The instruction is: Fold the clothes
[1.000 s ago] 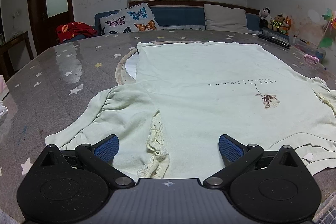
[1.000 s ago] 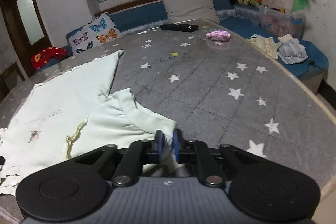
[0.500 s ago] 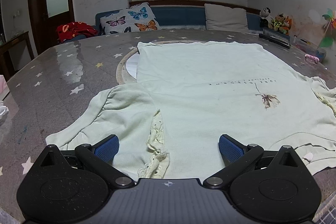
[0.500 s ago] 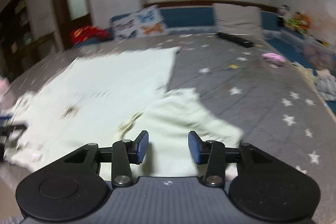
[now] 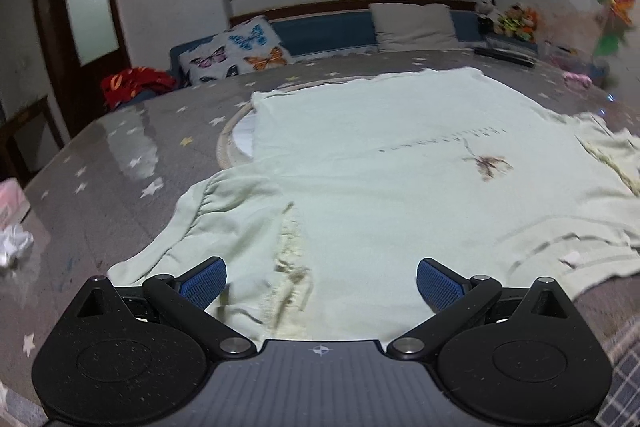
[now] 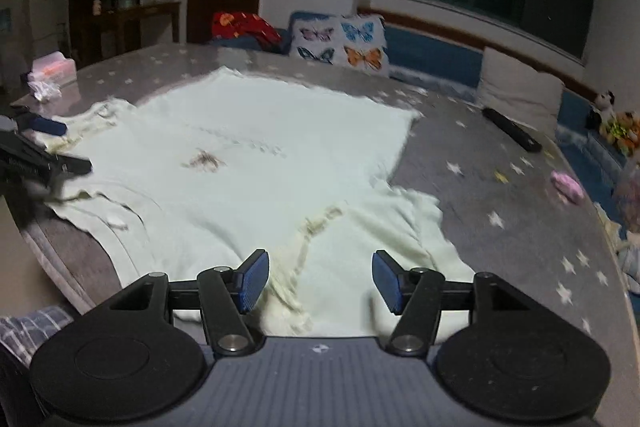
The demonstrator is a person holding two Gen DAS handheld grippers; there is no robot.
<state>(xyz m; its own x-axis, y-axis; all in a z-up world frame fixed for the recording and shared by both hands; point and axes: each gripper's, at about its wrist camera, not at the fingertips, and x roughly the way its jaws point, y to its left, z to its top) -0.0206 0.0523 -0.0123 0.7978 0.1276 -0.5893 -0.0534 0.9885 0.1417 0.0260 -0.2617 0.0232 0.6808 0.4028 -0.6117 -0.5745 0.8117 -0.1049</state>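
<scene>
Your right gripper (image 6: 320, 281) hangs over the near sleeve (image 6: 384, 239) of the pale green T-shirt (image 6: 248, 163), its blue pads (image 6: 252, 281) apart and opening, with the frilled sleeve seam showing between them and neither pad pressing the cloth. The shirt lies spread flat on the grey star-patterned table (image 6: 500, 187), a small brown print (image 6: 202, 161) on its chest. At the left edge your left gripper (image 6: 38, 143) sits over the other sleeve. Farther off you see a black remote (image 6: 512, 131), a pink object (image 6: 568, 187), a tissue box (image 6: 54, 67) and butterfly cushions (image 6: 340, 43). The picture is slightly blurred.
</scene>
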